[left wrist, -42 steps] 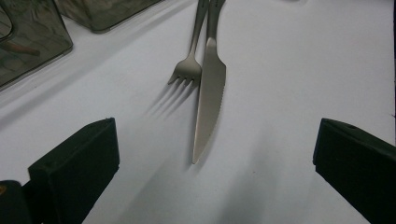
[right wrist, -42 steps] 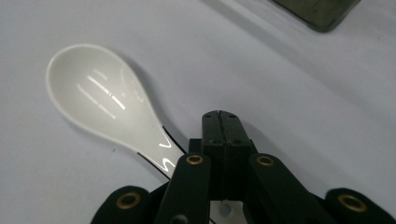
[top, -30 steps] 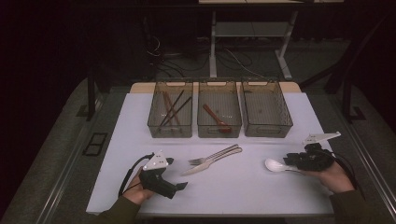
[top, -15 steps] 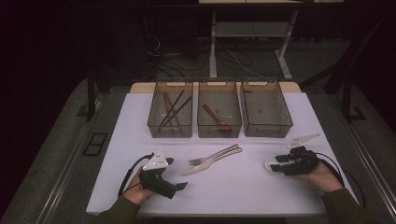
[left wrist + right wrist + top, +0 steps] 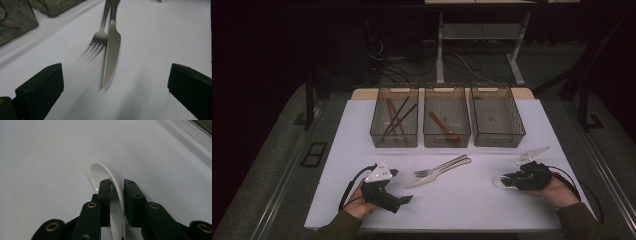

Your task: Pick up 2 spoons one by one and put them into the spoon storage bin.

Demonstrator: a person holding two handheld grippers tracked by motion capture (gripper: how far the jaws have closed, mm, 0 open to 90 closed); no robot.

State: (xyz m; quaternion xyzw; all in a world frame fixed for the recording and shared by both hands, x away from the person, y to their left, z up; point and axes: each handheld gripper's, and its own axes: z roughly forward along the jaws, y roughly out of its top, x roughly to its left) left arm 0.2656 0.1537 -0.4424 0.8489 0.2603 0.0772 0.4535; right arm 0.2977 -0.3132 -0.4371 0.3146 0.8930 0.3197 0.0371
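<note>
A lab or test room: a white table (image 5: 362, 125) under bright light, dark surroundings, loose cables (image 5: 462, 62) (on the floor) and a desk frame (image 5: 477, 30) behind.

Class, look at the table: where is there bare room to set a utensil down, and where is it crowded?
Bare patches: the table right of the right-hand bin; the strip between the knife and the right gripper at the white spoon; and left of the left bin. Crowded: the middle, with fork beside knife.
</note>
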